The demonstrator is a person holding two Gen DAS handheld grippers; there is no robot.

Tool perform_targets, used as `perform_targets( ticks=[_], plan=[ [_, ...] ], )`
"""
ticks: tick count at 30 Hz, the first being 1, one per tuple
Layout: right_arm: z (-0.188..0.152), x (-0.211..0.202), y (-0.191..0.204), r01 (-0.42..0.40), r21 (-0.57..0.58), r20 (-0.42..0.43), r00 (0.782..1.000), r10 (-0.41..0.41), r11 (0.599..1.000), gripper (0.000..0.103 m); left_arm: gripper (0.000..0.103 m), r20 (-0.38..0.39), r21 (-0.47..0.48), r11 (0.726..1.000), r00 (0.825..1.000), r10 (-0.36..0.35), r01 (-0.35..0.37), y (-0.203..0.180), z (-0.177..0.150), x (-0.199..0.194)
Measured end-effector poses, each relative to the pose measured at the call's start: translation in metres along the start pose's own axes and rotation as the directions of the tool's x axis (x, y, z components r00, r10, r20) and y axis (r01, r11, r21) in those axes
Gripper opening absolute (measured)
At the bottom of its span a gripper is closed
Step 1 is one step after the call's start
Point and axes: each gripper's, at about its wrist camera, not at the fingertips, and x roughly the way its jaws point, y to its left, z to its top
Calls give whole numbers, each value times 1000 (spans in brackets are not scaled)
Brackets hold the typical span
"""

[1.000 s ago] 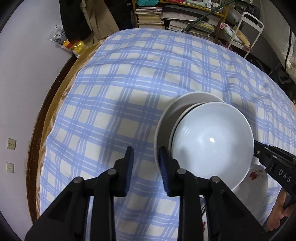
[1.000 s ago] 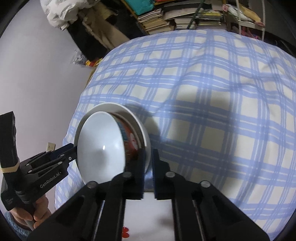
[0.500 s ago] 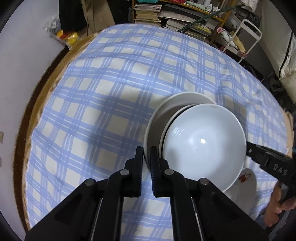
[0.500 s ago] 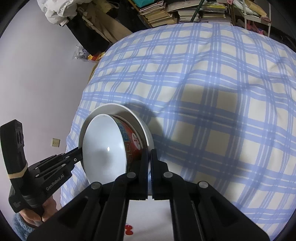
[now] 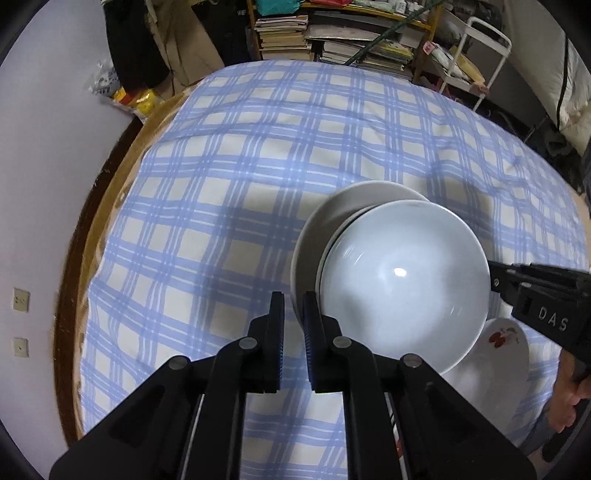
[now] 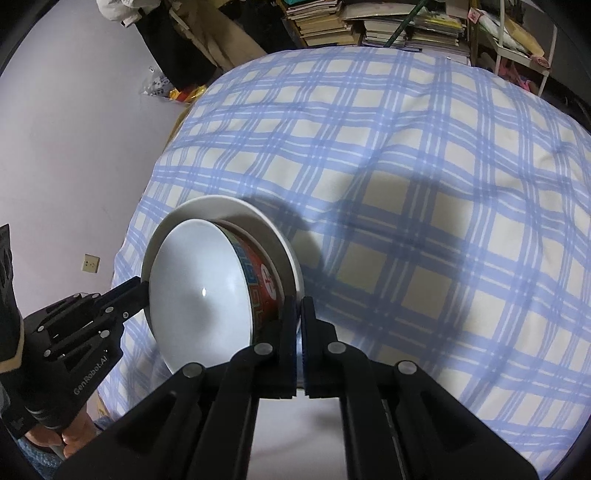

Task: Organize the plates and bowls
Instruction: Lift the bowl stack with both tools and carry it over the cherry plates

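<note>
A white plate (image 5: pixel 332 210) carries a large white bowl (image 5: pixel 402 280) with a red and blue patterned outside (image 6: pixel 258 273). Both are held above the checked tablecloth (image 5: pixel 229 177). My left gripper (image 5: pixel 293 325) is shut on the plate's left rim. My right gripper (image 6: pixel 298 332) is shut on the plate's opposite rim; it shows in the left wrist view (image 5: pixel 532 291) at the bowl's right. The plate (image 6: pixel 236 206) and bowl (image 6: pixel 199 295) also show in the right wrist view. A second white plate (image 5: pixel 498 354) with a red motif lies below, partly hidden by the bowl.
A round wooden table edge (image 5: pixel 74 266) shows past the blue and cream cloth. Stacked books (image 5: pixel 332 33) and a white rack (image 5: pixel 476 48) stand behind the table. A purple wall (image 6: pixel 74 129) with sockets is at the left.
My left gripper closed from open onto the plate's rim. The plate with the bowl has risen off the lower plate, held by both grippers.
</note>
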Motion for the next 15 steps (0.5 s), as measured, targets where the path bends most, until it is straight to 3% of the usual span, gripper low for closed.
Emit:
perform_targets(
  ticks=[9, 15],
  plan=[
    [-1, 7, -9, -60, 67, -1, 998, 60, 996, 8, 6, -15, -80, 994, 997, -82, 80, 14, 0, 8],
    [-3, 10, -9, -65, 74, -6, 998, 66, 995, 10, 5, -9, -213, 963, 986, -169, 163, 31, -4, 22]
  ],
)
